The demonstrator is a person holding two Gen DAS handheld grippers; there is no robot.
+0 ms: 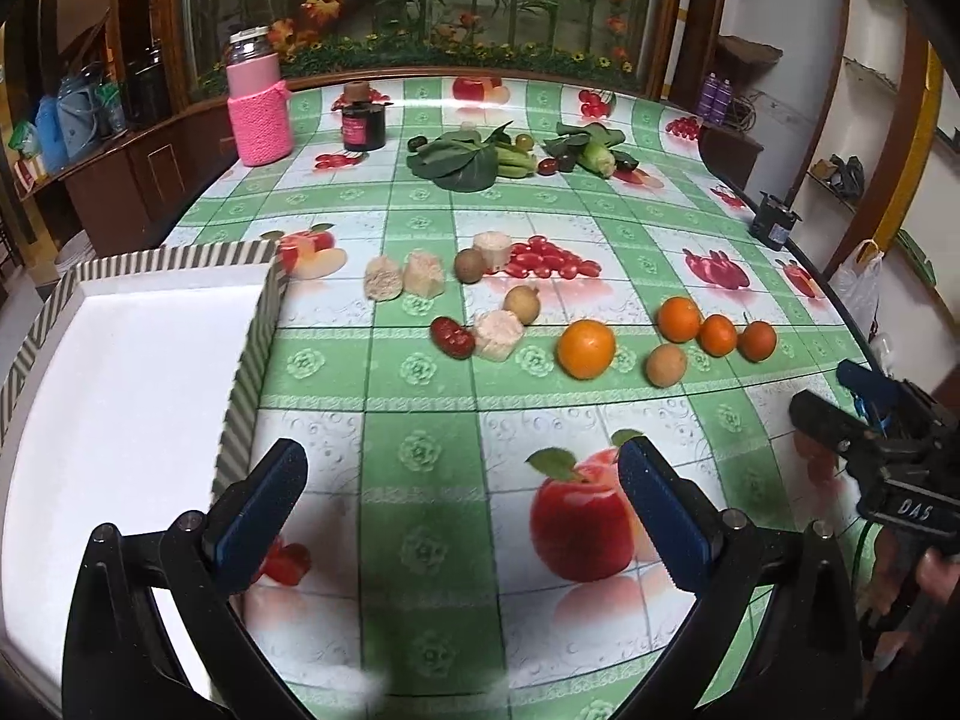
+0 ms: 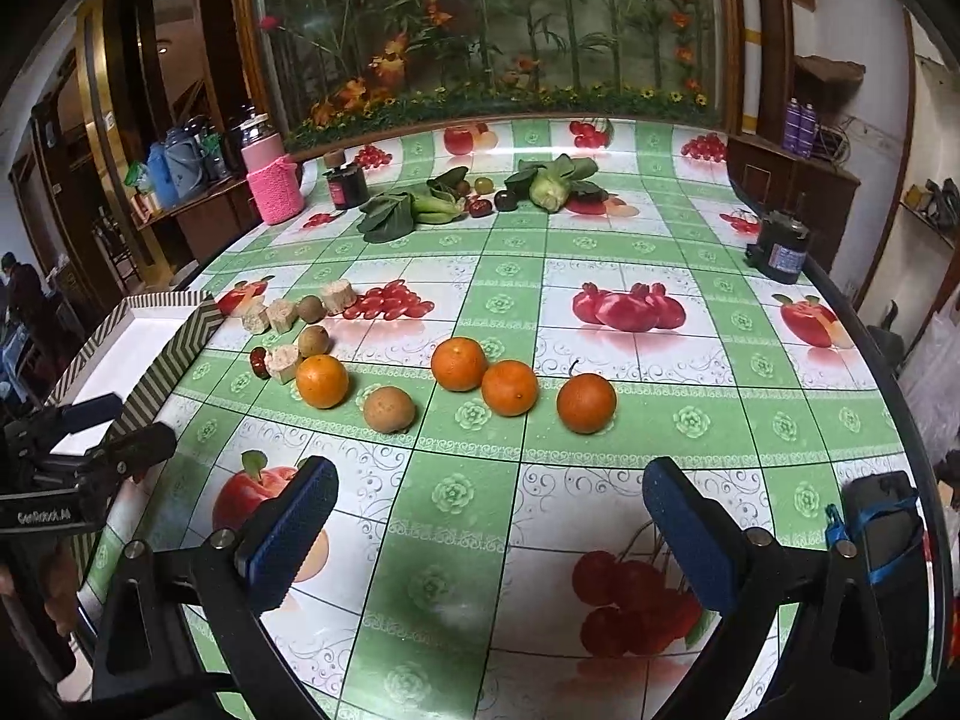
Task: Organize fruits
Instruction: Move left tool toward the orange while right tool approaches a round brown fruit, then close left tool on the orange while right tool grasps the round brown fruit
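Several oranges lie on the fruit-print tablecloth: a large orange (image 1: 586, 348) (image 2: 322, 381) and three smaller ones (image 1: 679, 318) (image 2: 459, 363) to its right. A tan round fruit (image 1: 666, 365) (image 2: 389, 408) sits in front of them. Kiwis (image 1: 470, 265) (image 2: 313, 341), a red date (image 1: 452, 336) and pale cut chunks (image 1: 497, 334) lie further left. A white tray with a striped rim (image 1: 249, 354) (image 2: 174, 348) stands at the left. My left gripper (image 1: 462, 498) is open and empty beside the tray. My right gripper (image 2: 486, 510) is open and empty in front of the oranges.
Leafy greens (image 1: 456, 159) (image 2: 390, 213), corn and dark fruits lie at the back. A pink knitted jar (image 1: 258, 102) and a dark jar (image 1: 363, 126) stand at the back left. A small black device (image 1: 774, 219) (image 2: 780, 246) sits near the right table edge.
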